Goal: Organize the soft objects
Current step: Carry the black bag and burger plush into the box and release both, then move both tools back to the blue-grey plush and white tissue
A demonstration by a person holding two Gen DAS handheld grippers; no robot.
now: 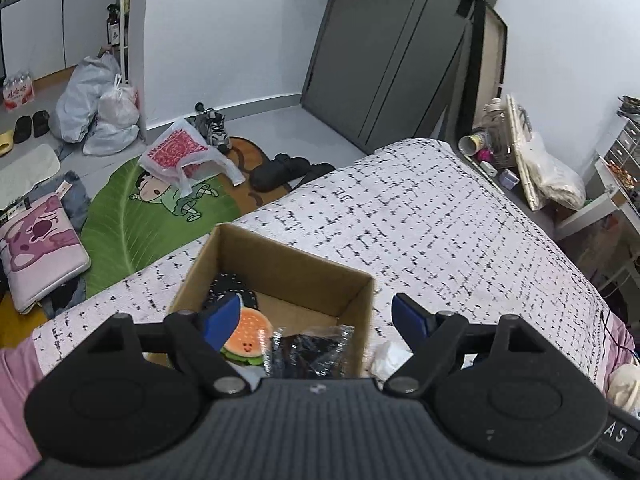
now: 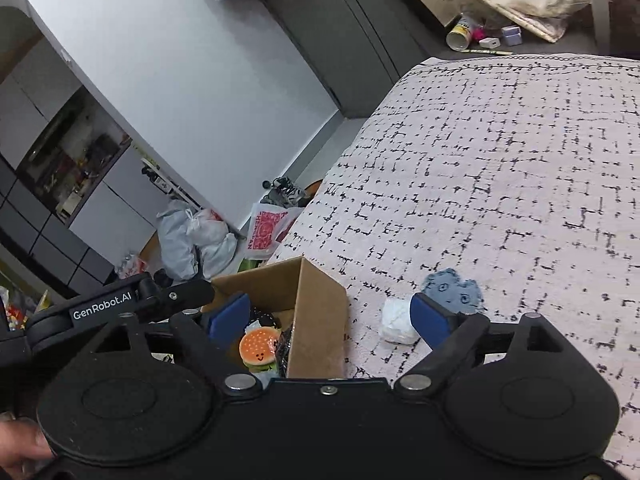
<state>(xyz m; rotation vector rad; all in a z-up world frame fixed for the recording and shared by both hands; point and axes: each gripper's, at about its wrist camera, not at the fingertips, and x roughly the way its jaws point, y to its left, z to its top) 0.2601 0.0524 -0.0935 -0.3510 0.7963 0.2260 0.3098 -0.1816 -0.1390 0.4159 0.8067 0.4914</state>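
Bedroom, bed (image 2: 500, 184) with black-flecked white cover. Cardboard box (image 1: 356, 300) on it: burger toy (image 1: 248, 338), dark wrapped items inside. Beside the box: white bundle (image 2: 396, 320), blue plush (image 2: 454, 290). Left gripper (image 1: 316, 318) and right gripper (image 2: 332, 320): both spread wide, holding nothing.

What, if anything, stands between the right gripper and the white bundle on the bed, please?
Nothing visible does. The right gripper is open and empty, and the white bundle lies on bare bedspread just beside its right finger, outside the box.
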